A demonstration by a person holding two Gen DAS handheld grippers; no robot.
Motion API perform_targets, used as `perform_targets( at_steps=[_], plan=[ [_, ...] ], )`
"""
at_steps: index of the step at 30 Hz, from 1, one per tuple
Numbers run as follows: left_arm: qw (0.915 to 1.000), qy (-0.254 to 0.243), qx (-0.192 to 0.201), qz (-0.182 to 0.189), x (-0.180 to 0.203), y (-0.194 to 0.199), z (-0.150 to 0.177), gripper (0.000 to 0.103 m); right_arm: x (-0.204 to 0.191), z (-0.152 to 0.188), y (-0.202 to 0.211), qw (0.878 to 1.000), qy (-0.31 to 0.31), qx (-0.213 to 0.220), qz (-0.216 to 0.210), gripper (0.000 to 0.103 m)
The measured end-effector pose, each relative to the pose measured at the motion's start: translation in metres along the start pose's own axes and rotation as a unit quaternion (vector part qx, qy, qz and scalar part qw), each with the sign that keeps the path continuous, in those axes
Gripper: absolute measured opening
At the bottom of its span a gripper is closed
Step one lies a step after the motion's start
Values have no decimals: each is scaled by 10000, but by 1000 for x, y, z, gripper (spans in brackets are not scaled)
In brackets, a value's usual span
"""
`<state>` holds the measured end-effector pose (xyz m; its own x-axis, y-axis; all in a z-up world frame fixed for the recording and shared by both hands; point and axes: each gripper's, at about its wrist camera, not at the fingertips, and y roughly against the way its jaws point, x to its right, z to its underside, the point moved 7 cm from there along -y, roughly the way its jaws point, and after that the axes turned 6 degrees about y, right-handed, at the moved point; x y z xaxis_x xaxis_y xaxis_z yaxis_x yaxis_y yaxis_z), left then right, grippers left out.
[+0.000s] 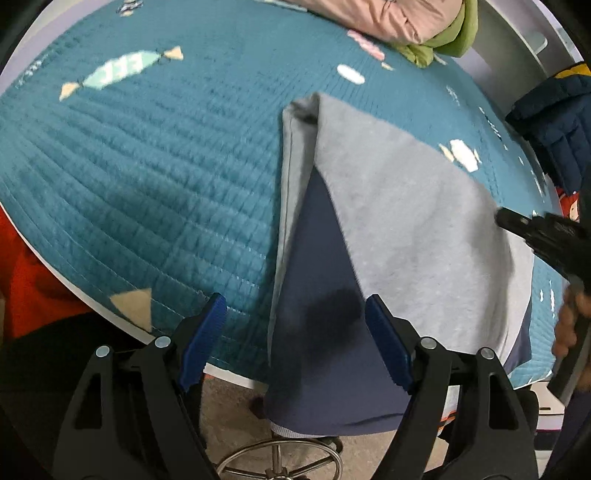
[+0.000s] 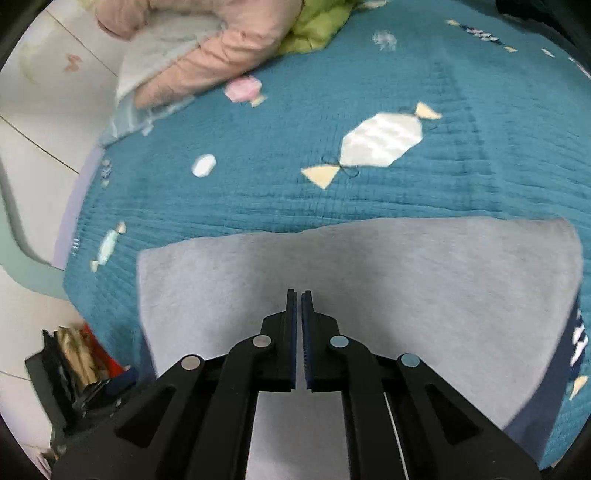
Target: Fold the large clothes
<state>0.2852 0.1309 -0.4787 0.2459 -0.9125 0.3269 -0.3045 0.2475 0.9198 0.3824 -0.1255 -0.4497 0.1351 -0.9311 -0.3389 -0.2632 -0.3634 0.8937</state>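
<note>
Teal and quilted, the bedspread [image 1: 155, 177] ran in stitched ridges under your left gripper [image 1: 295, 339], with pale candy shapes printed across it. Your left gripper hung over the near edge with its blue ribbed pads [image 1: 205, 339] spread wide and nothing pressed between them. The garment [image 1: 399, 221] lay on the bedspread just ahead: a soft, fleecy grey inside face turned back in a broad flap, and below it a smooth navy outer face [image 1: 321, 280] in a long triangle whose lower end drooped over the bed edge. A ribbed grey hem showed at that hanging end. At the right, your right gripper [image 1: 532, 236] rested at the edge of the grey flap, black and blurred. A pink padded jacket [image 1: 388, 18] and a lime-green cloth [image 1: 450, 37] were bunched at the far side, well apart from the garment. The chrome ring of a stool base [image 1: 277, 458] showed on the floor below.

From the right wrist, your right gripper [image 2: 299, 295] had its pads drawn together to a thin slit, closed with no cloth visibly caught between the tips. It hovered over the grey fleece [image 2: 369, 277], which spread as a wide, flat panel with a straight far edge. White lettering on navy [image 2: 580, 339] peeked out at the right. A large white candy print [image 2: 380, 140] sat beyond on the bedspread [image 2: 258, 192].
</note>
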Motion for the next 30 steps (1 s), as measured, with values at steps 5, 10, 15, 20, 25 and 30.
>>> perform_targets(
  at_steps=[5,10,15,20,25,30],
  plan=[
    [10000,-27,-63,29,-4,-5,2,80,24,5,-32,9983,-504,-164,-261,0],
    [9999,15,-92,68,0,-8,-1,81,14,27,-10,9982,-389,-311,-321,0],
    [9998,64,-107,156,-2,-8,2,81,10,93,10,9963,-440,-513,-522,0],
    [9992,191,-171,306,-3,-5,7,81,16,113,-5,9971,-561,-132,-494,0],
    [9979,269,-337,487,-1,-7,20,81,11,131,9,9959,-704,-242,-517,0],
    [9980,224,-355,481,0,-8,25,81,17,159,5,9940,-826,-92,-711,0]
  ],
)
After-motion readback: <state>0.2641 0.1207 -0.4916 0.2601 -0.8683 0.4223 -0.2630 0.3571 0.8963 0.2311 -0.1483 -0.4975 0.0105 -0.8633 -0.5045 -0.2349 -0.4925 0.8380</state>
